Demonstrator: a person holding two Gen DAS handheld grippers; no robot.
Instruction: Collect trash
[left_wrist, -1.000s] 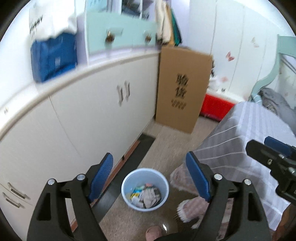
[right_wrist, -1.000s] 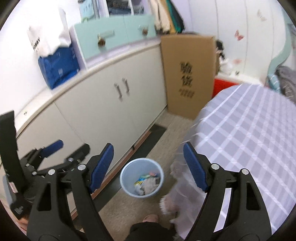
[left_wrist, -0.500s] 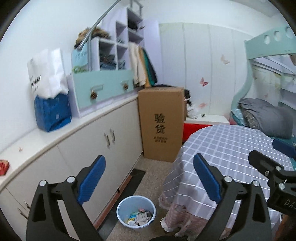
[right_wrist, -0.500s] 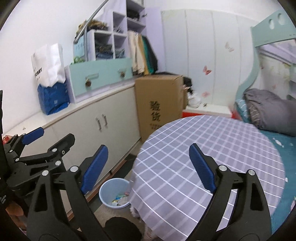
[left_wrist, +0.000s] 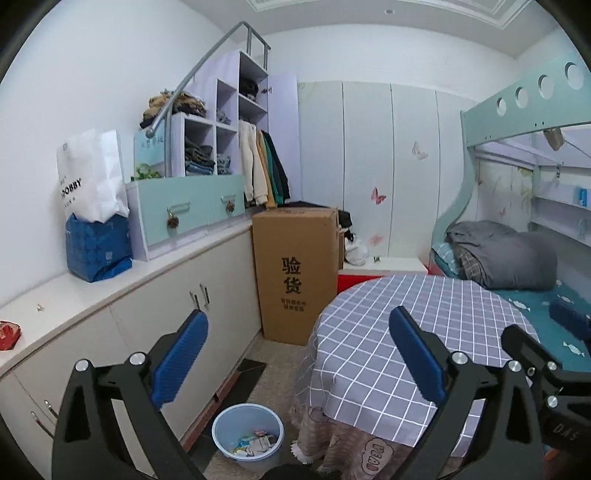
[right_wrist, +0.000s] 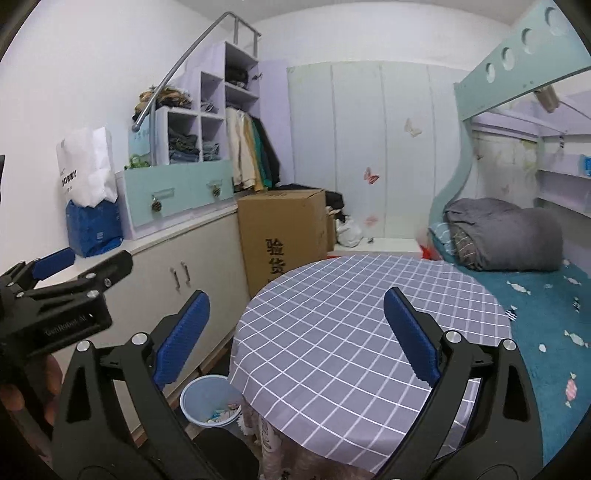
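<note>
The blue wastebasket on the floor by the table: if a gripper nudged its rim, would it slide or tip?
The blue wastebasket looks like thin plastic holding only a few wrappers, so it is probably light and would likely slide. It narrows toward the base, so a high push might tip it.

The tall cardboard box (left_wrist: 297, 275) at about 12 o'clock carries two large black characters — 验货 — with smaller lines below that are too small to read. The white paper bag (left_wrist: 90, 175) at 10 o'clock on the bench shows letters ending in "OBBY". The left hand-held gripper (right_wrist: 79, 273) bears "GenRobot.AI" in the right wrist view.
</note>
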